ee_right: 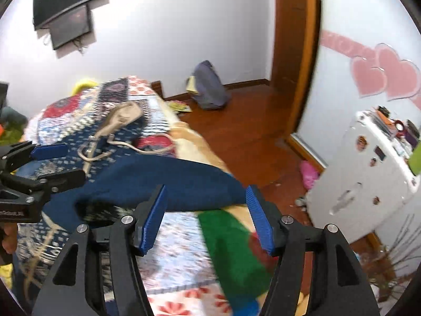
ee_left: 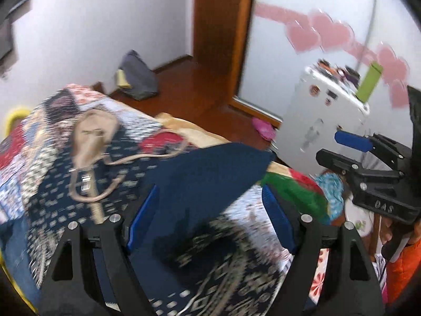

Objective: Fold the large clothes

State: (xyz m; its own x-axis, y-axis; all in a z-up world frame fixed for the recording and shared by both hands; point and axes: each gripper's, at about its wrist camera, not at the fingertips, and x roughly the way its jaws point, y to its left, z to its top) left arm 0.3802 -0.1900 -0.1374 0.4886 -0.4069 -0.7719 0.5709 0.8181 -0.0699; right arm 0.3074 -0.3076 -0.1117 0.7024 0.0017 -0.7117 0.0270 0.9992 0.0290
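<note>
A dark navy garment (ee_left: 210, 176) lies on the patchwork bedspread (ee_left: 47, 137); it also shows in the right wrist view (ee_right: 163, 181). My left gripper (ee_left: 210, 216) is open, its blue pads either side of the garment's near part, above it. My right gripper (ee_right: 208, 218) is open over the garment's right end, holding nothing. Each gripper appears in the other's view: the right gripper (ee_left: 339, 147) at the right, the left gripper (ee_right: 55, 163) at the left. Both views are motion-blurred.
A beige drawstring bag (ee_left: 92, 134) lies on the bed beyond the garment. A green and red cloth (ee_right: 231, 250) lies at the bed's near right. A white fridge (ee_right: 368, 173) stands to the right. A grey bag (ee_right: 210, 89) sits on the wooden floor by the wall.
</note>
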